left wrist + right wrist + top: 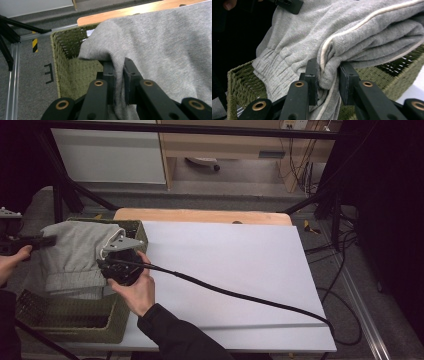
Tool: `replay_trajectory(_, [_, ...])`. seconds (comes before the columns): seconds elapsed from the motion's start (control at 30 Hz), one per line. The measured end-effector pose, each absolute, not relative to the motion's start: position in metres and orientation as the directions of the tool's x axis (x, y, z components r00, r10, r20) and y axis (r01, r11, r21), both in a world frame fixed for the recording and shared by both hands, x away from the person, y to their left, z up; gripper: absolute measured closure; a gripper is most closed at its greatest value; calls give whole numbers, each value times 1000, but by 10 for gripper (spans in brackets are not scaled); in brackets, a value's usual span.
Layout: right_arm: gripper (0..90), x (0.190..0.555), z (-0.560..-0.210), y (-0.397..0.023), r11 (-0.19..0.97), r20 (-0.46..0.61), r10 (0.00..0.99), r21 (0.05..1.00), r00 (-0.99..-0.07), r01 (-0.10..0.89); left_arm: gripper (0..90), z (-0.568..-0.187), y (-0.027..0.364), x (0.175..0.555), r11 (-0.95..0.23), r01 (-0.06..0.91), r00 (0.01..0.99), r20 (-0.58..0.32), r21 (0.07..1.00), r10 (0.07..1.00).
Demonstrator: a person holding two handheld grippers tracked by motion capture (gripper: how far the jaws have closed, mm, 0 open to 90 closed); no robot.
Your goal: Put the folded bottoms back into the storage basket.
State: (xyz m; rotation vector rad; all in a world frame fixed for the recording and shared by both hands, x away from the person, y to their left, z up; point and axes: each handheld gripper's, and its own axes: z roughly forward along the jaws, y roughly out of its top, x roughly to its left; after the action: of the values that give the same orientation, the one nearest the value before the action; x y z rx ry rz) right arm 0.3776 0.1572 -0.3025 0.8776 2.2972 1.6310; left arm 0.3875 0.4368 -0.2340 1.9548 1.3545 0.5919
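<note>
A grey sweat garment [75,252] with white piping hangs over a green woven basket [70,320] at the table's left end. My left gripper [49,241] holds the garment's left edge, and in the left gripper view the left gripper [118,67] has its jaws shut on a fold of the grey cloth [162,50]. My right gripper [114,261] sits at the garment's right side. In the right gripper view the right gripper [328,68] pinches a bunched, piped fold of the garment [352,37] above the basket [242,82].
A white sheet [225,265] covers the table, with a wooden edge [200,215] at the back. The right gripper's black cable [240,296] trails across the sheet to the front right. Black frame bars and floor cables surround the table.
</note>
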Motion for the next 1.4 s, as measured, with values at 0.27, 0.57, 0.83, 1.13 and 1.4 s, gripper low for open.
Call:
replay_trajectory(0.27, [721,378,-310,170,235,175,554,905,-814,355,822,-242,448,388,-214,641,339,-22,737,941])
replay_trajectory(0.57, [721,381,-330,177,263,174,545,893,-820,365,822,-258,452,389,-217,659,336,-24,720,942])
replay_trajectory(0.83, [720,383,-342,182,282,187,543,878,-818,388,822,-276,458,390,-204,677,330,-43,707,943])
replay_trajectory(1.13, [719,382,-356,185,306,181,546,866,-818,396,822,-294,459,392,-203,698,327,-54,687,944])
replay_trajectory(1.4, [578,381,-366,189,341,181,544,844,-819,413,710,-308,458,397,-205,723,308,-43,660,950])
